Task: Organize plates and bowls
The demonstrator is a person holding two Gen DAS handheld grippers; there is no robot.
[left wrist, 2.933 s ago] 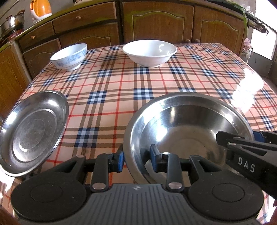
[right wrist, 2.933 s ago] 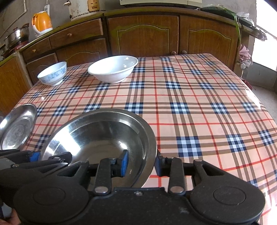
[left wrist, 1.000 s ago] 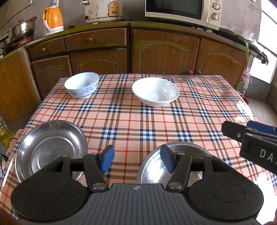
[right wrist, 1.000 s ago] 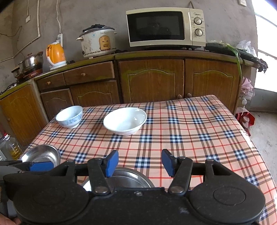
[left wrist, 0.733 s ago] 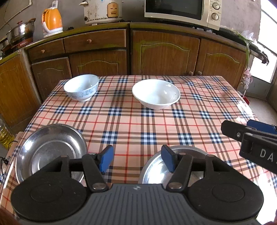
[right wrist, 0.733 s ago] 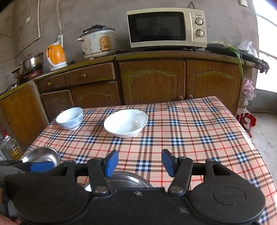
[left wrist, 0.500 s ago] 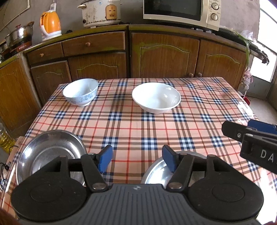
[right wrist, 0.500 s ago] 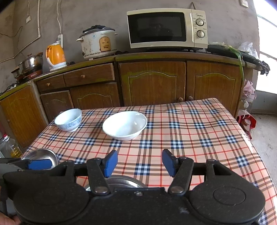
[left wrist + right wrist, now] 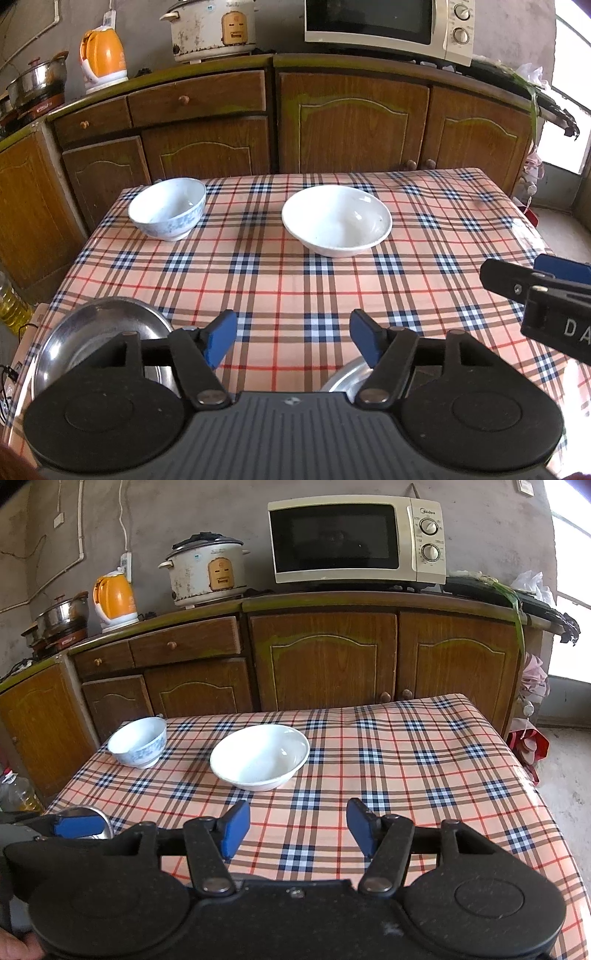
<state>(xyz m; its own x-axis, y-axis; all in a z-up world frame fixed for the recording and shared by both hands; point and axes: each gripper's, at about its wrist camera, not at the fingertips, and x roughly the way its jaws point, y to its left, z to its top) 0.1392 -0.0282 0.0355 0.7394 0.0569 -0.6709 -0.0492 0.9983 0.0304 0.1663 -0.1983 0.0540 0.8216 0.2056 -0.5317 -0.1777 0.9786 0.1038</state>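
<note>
A kitchen, folks: brown wooden cabinets (image 9: 325, 661) run along the far wall, and on the counter above sit a cream microwave (image 9: 356, 539), a white rice cooker (image 9: 205, 570), an orange kettle (image 9: 114, 598) and a steel pot (image 9: 62, 614) off at ten o'clock. In front stands a table under a plaid tablecloth (image 9: 295, 280), and that is the playing field. From the left wrist view, a small white bowl with blue pattern (image 9: 168, 208) sits at eleven o'clock on the cloth, and a larger plain white bowl (image 9: 336, 219) at about one o'clock, the two well apart with bare cloth between them. Nearer in, at eight o'clock, a steel plate (image 9: 92, 328) lies flat near the table's left edge, partly hidden behind the left gripper's own body. At five o'clock only a sliver of a steel bowl (image 9: 345, 380) peeks out from under the gripper frame. The left gripper (image 9: 293, 341) hangs above the cloth, its blue pads spreading apart, with nothing between them. Over at three o'clock the right gripper (image 9: 297, 825) pokes into that view as a black tip. In its own view its jaws stand wide with only tablecloth showing in the gap. A yellowish bottle (image 9: 20, 794) stands low beside the table at nine o'clock. Nothing blocks the way to either white bowl.
</note>
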